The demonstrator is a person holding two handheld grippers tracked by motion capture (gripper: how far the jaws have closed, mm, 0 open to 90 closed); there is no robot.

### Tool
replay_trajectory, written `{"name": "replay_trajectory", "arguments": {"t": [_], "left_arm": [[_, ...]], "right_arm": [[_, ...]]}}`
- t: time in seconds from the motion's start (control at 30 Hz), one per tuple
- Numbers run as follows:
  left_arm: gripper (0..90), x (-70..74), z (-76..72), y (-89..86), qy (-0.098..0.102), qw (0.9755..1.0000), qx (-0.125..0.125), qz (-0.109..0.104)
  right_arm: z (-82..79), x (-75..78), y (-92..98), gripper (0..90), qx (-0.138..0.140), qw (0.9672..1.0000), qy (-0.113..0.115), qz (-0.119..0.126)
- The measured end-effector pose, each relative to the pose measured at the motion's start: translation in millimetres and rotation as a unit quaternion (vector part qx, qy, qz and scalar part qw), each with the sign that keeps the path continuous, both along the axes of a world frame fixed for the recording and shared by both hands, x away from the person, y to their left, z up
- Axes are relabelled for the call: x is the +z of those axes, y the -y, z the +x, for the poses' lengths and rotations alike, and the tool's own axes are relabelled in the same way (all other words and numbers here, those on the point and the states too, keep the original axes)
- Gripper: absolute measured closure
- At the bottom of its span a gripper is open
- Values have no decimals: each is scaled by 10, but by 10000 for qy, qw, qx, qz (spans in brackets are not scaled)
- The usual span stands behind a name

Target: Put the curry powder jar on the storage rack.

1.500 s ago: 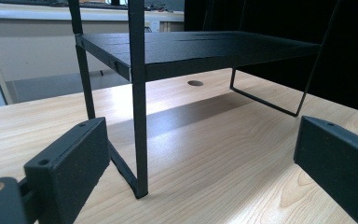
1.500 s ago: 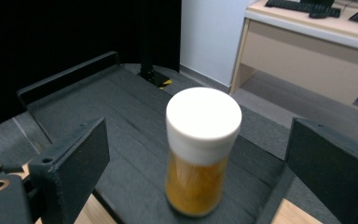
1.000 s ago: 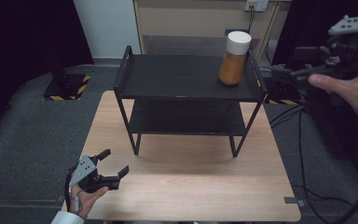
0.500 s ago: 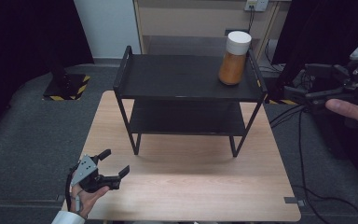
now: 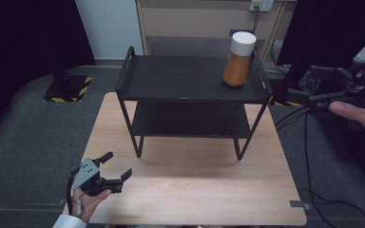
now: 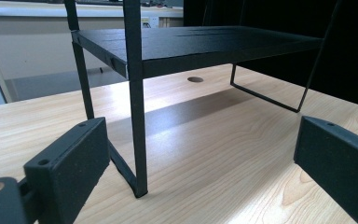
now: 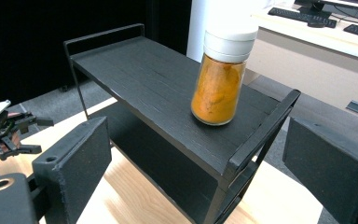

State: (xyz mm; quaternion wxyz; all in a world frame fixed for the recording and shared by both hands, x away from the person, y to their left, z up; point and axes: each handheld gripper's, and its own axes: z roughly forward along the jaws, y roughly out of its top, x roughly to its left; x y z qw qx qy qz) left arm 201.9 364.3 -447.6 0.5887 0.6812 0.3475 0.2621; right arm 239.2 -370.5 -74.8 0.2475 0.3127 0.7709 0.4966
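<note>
Jar (image 5: 239, 59) stands on the shelf's (image 5: 180, 78) top, well apart from both wide-open, empty grippers.

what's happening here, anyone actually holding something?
Nothing is held. A person has a gripper in each hand, both with jaws open and empty. The left gripper sits low over the wooden table, at its near left corner. The right gripper hangs off to the right of the black two-tier shelf, facing the orange jar with a white lid, which stands upright on the top tier.
</note>
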Motion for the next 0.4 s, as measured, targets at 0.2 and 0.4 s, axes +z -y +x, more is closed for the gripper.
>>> {"name": "replay_trajectory", "arguments": {"t": [0.2, 0.4], "left_arm": [[25, 2, -4, 1, 6, 10000, 16, 16], [24, 0, -1, 2, 2, 10000, 11, 11]], "right_arm": [[18, -16, -12, 83, 1, 10000, -21, 6], [39, -32, -11, 83, 5, 10000, -30, 39]]}}
